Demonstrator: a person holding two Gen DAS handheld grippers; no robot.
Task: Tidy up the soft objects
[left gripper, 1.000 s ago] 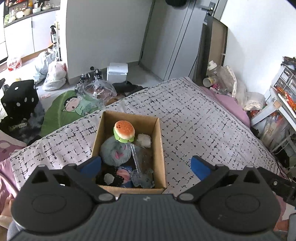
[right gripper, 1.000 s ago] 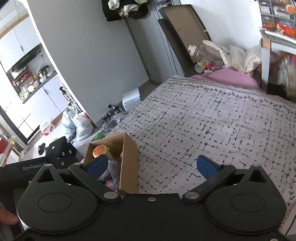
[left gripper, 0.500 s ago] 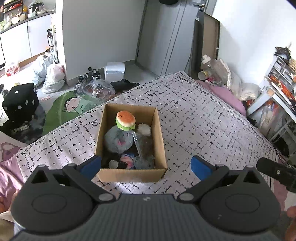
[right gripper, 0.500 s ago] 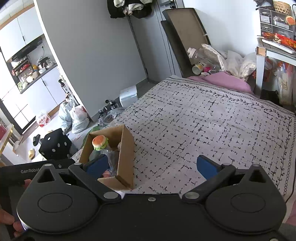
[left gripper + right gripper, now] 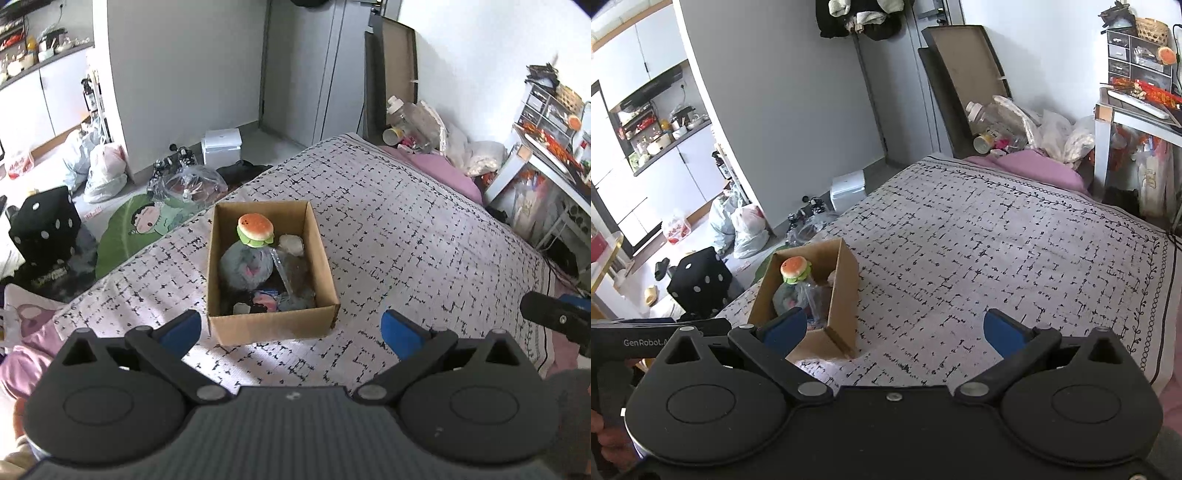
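Note:
A cardboard box (image 5: 271,326) stands on the bed near its left edge and holds several soft toys: a burger plush (image 5: 255,229) at the far end, a grey round plush (image 5: 245,266) under it, and small toys and a clear bag nearer me. The box also shows in the right wrist view (image 5: 842,291), with the burger plush (image 5: 794,269) on top. My left gripper (image 5: 291,330) is open and empty, held above the bed just short of the box. My right gripper (image 5: 894,330) is open and empty, to the right of the box.
The bed cover (image 5: 406,240) is white with black marks and spreads to the right of the box. A black dice cushion (image 5: 46,225), a green plush mat (image 5: 140,225) and plastic bags (image 5: 103,170) lie on the floor left of the bed. A cluttered desk (image 5: 1137,107) stands at the right.
Both grippers have pulled back and up from the box, so it looks smaller and farther away. The box and toys have not moved. Both stay open.

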